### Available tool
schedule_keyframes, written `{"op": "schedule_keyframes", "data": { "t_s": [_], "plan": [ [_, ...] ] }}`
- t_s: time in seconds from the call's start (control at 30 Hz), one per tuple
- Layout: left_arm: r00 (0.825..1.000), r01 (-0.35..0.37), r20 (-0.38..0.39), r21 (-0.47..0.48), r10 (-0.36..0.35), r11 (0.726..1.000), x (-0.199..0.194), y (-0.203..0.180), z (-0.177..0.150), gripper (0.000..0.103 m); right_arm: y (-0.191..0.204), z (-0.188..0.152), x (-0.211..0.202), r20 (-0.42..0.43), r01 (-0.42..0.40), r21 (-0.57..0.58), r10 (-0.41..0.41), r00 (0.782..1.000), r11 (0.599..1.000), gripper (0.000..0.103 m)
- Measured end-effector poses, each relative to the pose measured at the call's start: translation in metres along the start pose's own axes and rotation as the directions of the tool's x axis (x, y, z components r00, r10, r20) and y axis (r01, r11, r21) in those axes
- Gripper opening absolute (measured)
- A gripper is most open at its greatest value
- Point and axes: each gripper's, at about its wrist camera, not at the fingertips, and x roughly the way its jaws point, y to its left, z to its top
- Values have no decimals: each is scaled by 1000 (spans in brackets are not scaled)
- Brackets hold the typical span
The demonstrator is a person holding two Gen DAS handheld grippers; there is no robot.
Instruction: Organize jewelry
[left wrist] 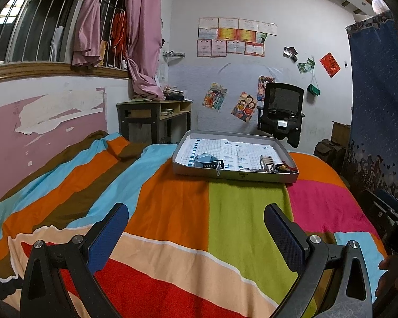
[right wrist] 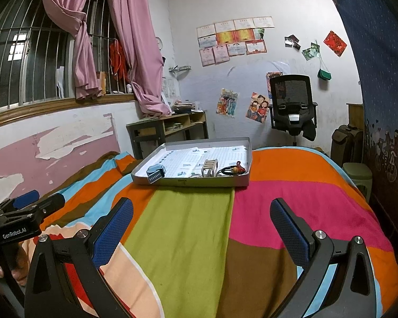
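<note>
Striped multicolour bedspread (left wrist: 172, 212) is filling both views; we are holding both tools low over the bed, well short of the shallow grey cardboard tray (left wrist: 257, 177). Left tool (left wrist: 196, 228) is spread wide, gripping nothing; right tool (right wrist: 201, 222) is likewise spread and empty. Jewelry is sitting in the tray along its near edge: blue-grey watch with buckled strap (left wrist: 207, 160) at left, small pale wooden slatted rack (right wrist: 209, 167) in the middle, dark cord with red-and-tan bead (right wrist: 232, 170) at right. We can't tell whether sorting is ahead or finished; the pieces are lying loose near each other either way. Any pick needs a reach forward over the tray rim.
</note>
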Motion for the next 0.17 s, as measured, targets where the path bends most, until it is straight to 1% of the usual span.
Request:
{"op": "schedule_keyframes", "data": {
  "t_s": [0.17],
  "plan": [
    [1000, 1, -1, 2, -1, 1000, 0, -1, 0, 103, -1, -6, 1, -4, 1, 3, -1, 1000, 1000, 101]
  ]
}}
